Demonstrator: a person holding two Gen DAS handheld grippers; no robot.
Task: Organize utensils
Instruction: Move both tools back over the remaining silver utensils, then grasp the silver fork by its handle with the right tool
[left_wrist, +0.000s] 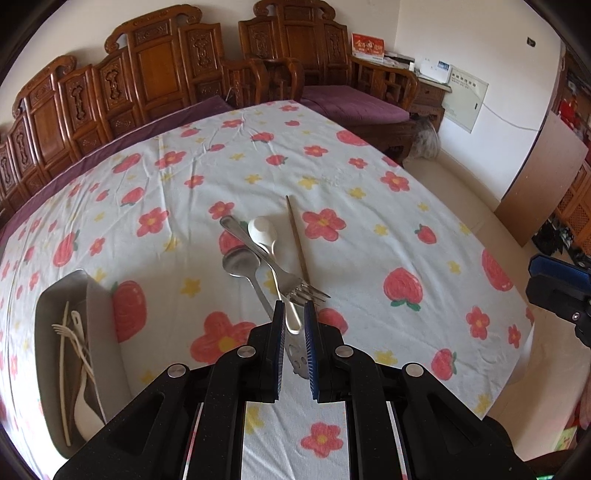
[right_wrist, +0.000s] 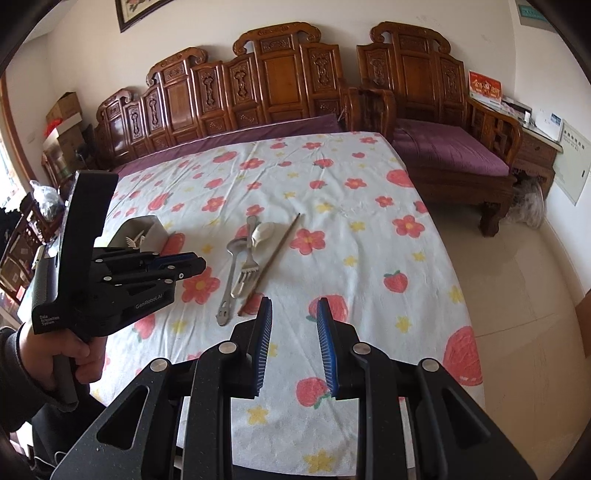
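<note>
A loose pile of utensils lies mid-table on the flowered cloth (left_wrist: 369, 221): a metal spoon (left_wrist: 242, 262) (right_wrist: 236, 245), a metal fork (left_wrist: 295, 288) (right_wrist: 249, 271), a white ceramic spoon (left_wrist: 262, 229) (right_wrist: 264, 232) and a brown chopstick (left_wrist: 295, 232) (right_wrist: 277, 254). My left gripper (left_wrist: 294, 306) (right_wrist: 201, 264) hovers over the near handle ends, its jaws nearly together and holding nothing. My right gripper (right_wrist: 295, 306) (left_wrist: 532, 269) is open and empty, just on the near side of the pile.
A grey tray (left_wrist: 98, 321) (right_wrist: 147, 229) at the table's left holds white plastic cutlery (left_wrist: 74, 332). Carved wooden benches (right_wrist: 277, 81) line the far side. The table's right edge drops to the tiled floor (right_wrist: 517, 295). A hand (right_wrist: 85, 358) grips the left tool.
</note>
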